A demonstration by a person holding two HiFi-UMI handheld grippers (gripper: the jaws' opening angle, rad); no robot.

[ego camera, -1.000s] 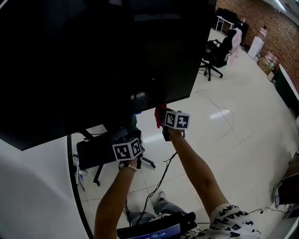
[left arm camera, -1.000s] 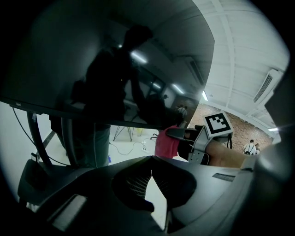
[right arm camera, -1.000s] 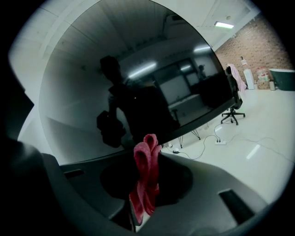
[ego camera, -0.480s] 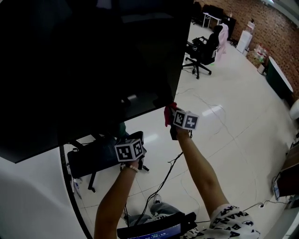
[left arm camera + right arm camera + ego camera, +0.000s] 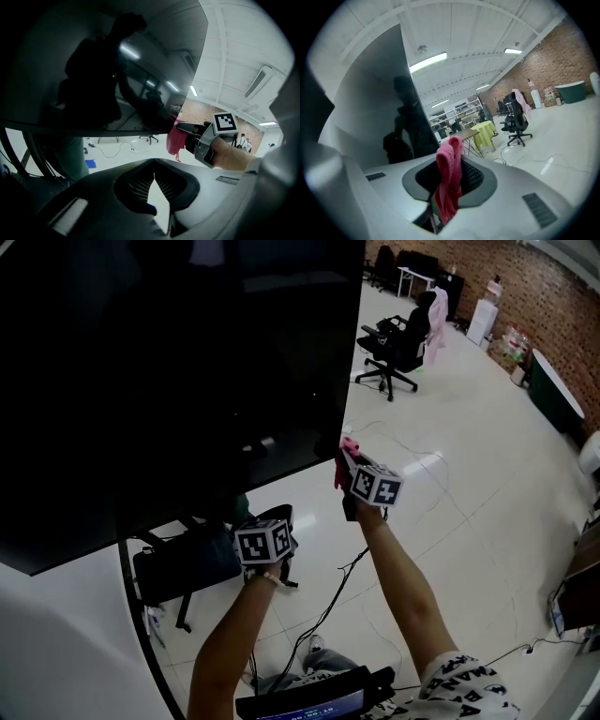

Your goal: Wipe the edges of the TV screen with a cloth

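Note:
The big black TV screen (image 5: 169, 371) fills the upper left of the head view, and its lower right corner sits just above my right gripper (image 5: 352, 470). That gripper is shut on a pink cloth (image 5: 344, 454), which touches the screen's bottom edge at the corner. From the right gripper view the cloth (image 5: 450, 180) hangs folded between the jaws of the right gripper (image 5: 449, 174). My left gripper (image 5: 272, 526) hovers below the screen's bottom edge, left of the right one. Its jaws (image 5: 153, 176) meet at the tips with nothing between them. The left gripper view also catches the cloth (image 5: 176, 140).
The TV's black stand base (image 5: 187, 563) rests on the glossy white floor with cables (image 5: 328, 592) trailing from it. A black office chair (image 5: 394, 343) stands farther back, a brick wall (image 5: 553, 296) behind it. A white panel (image 5: 56, 643) is at lower left.
My right gripper has slid the pink cloth rightwards along the screen's bottom edge to its lower right corner. The left gripper has stayed below the screen.

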